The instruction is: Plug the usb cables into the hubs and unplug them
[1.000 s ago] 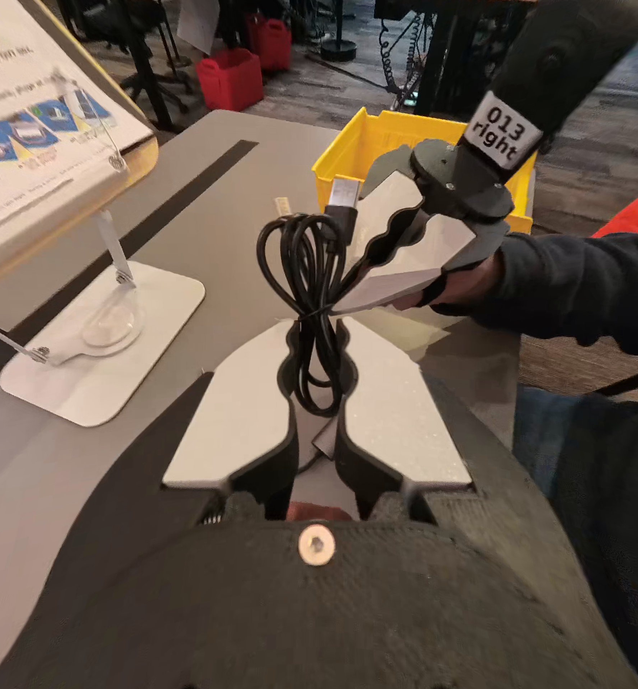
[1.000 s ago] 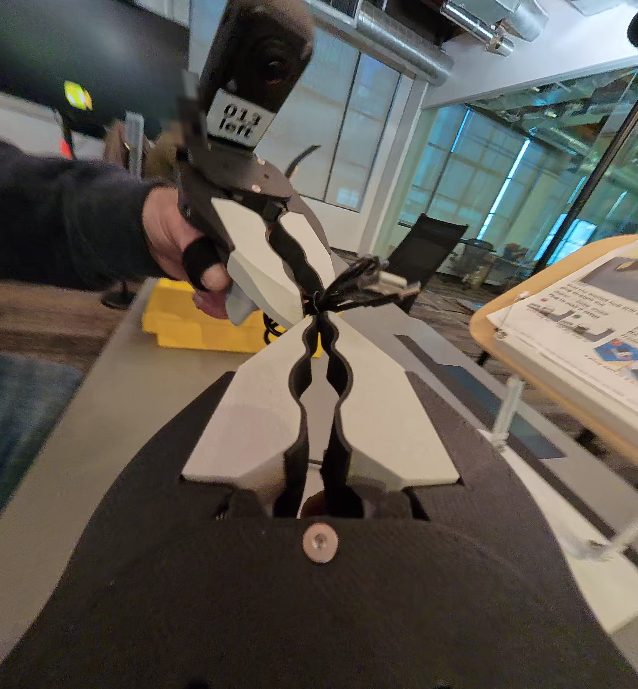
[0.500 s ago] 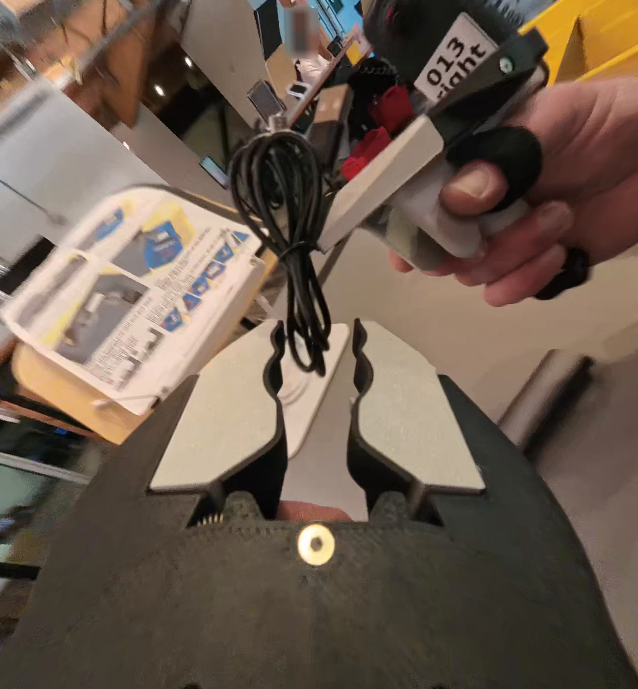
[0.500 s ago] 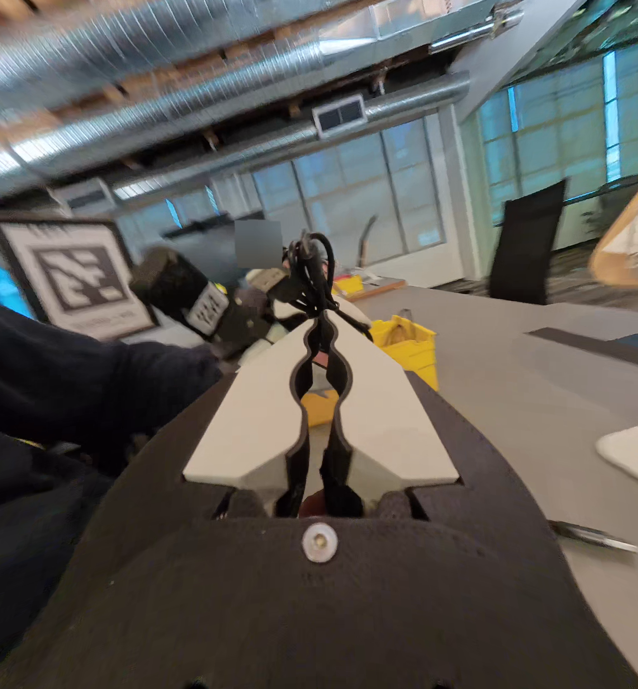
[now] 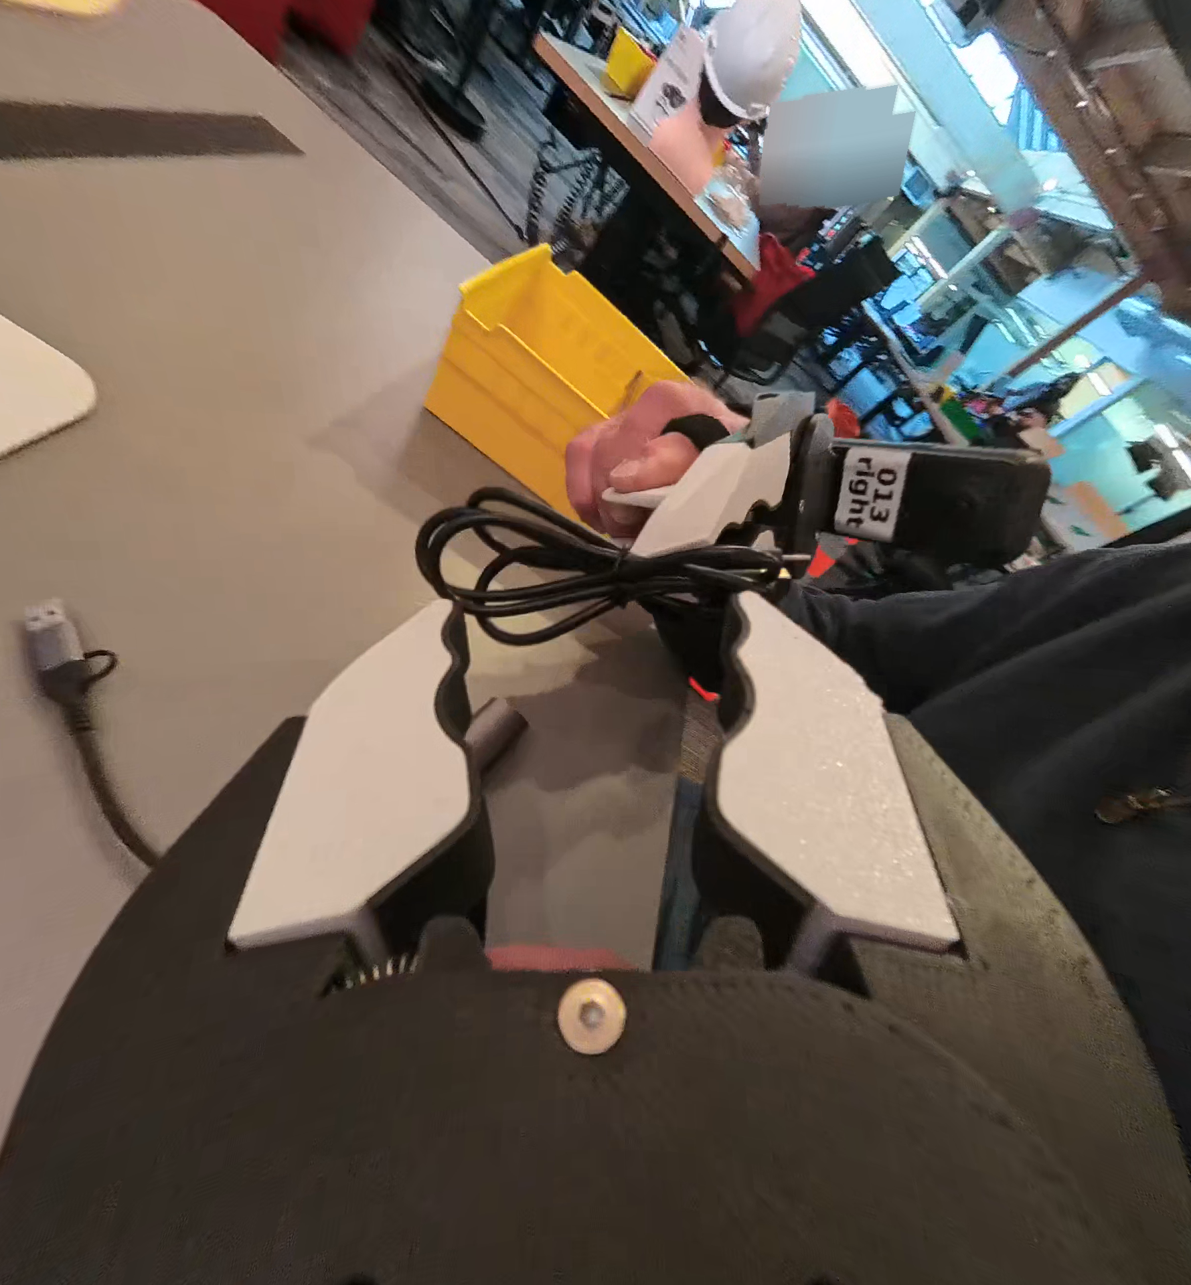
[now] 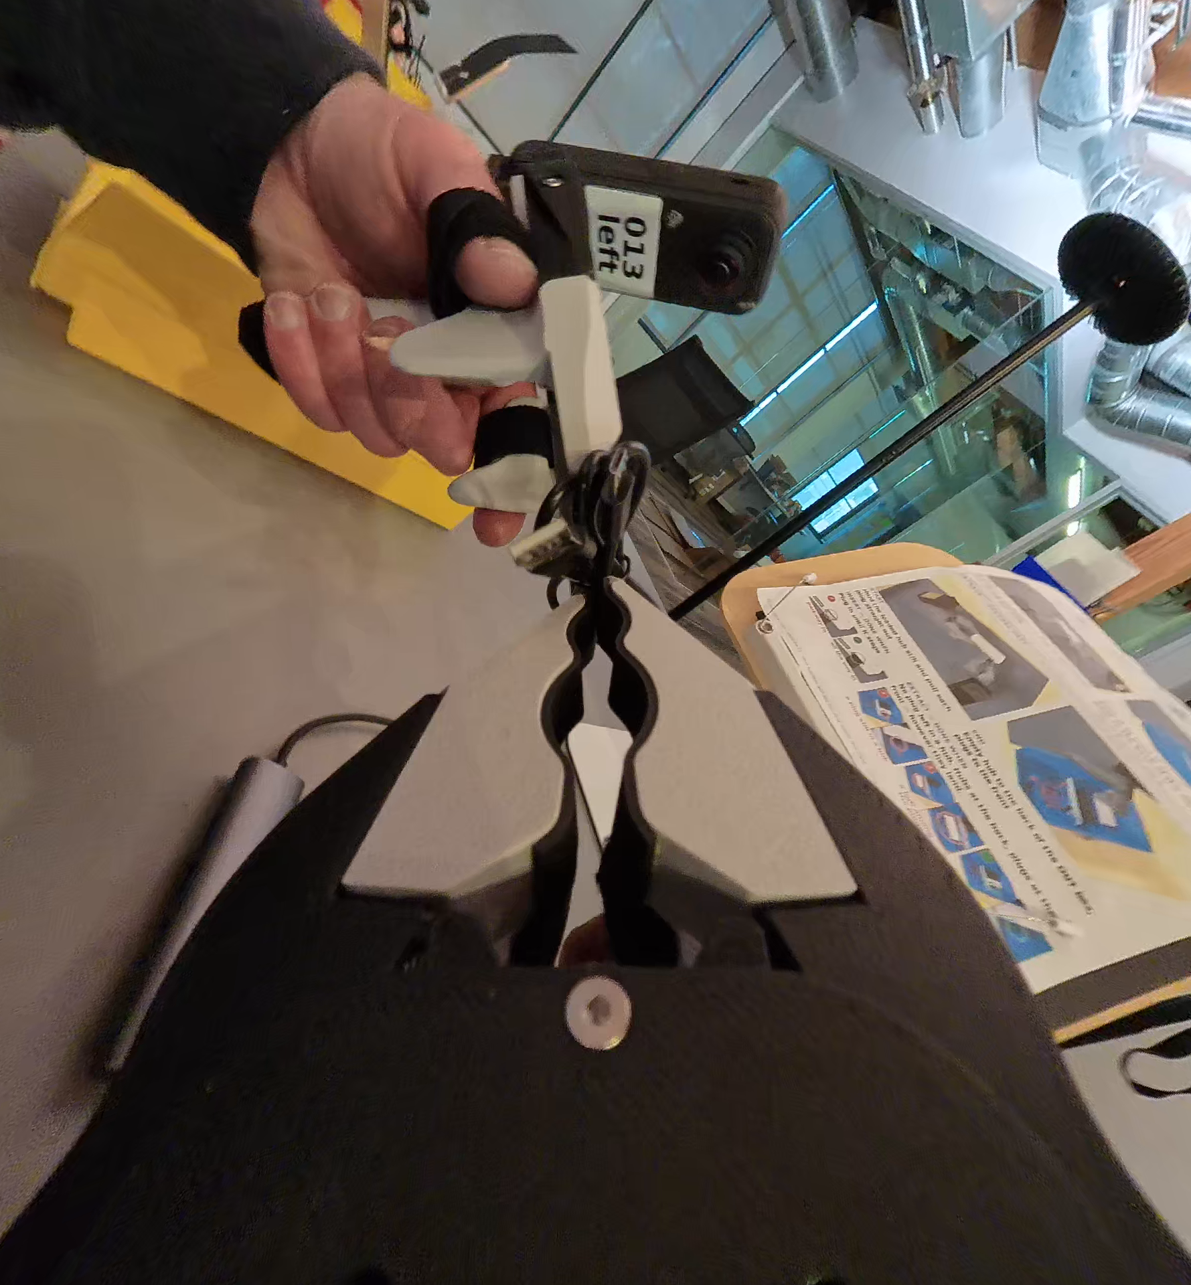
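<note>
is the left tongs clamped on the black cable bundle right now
No: the left tongs stand wide open with the bundled black cable just past their tips, held instead by the shut right tongs.

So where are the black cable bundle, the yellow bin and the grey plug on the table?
cable bundle (image 5: 564,570), left wrist view, tied middle
yellow bin (image 5: 544,361), left wrist view, side wall
grey plug (image 5: 53,633), left wrist view, plug body

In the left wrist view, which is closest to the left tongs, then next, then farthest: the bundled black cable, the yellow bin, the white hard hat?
1. Bundled black cable: just past the tips of the left tongs.
2. Yellow bin: farther back on the table, ahead.
3. White hard hat: far off on another table, top of the view.
</note>
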{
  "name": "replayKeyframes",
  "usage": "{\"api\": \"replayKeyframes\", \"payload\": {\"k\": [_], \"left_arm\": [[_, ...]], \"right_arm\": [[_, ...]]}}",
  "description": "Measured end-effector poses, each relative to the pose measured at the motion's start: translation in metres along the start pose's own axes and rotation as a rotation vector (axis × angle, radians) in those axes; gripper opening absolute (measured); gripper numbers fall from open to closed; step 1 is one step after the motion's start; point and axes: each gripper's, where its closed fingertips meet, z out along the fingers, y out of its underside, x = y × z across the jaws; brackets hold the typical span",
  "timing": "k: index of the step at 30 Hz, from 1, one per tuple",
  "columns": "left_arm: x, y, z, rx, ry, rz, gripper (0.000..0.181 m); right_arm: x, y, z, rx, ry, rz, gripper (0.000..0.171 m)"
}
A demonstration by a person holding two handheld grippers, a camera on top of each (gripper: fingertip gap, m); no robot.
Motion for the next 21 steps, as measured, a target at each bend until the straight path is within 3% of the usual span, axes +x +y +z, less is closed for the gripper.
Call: {"api": "replayKeyframes", "payload": {"k": [5,12,16,21], "left_arm": [[0.005,0.002,0.001,-0.032,0.139,-0.044,0.077],[0.013,0.009,0.002,-0.001,0.287,-0.078,0.076],[0.018,0.000,0.007,0.023,0.272,0.004,0.076],[0.030,-0.009,0.009,0.022,0.237,0.136,0.061]], "right_arm": [[-0.005,0.002,-0.003,-0.029,-0.005,-0.114,0.000],[-0.012,-0.011,-0.011,0.032,-0.031,-0.098,0.000],[-0.023,-0.011,-0.009,0.034,-0.080,-0.089,0.000],[-0.034,-0.007,-0.005,0.014,-0.113,-0.082,0.000]]}}
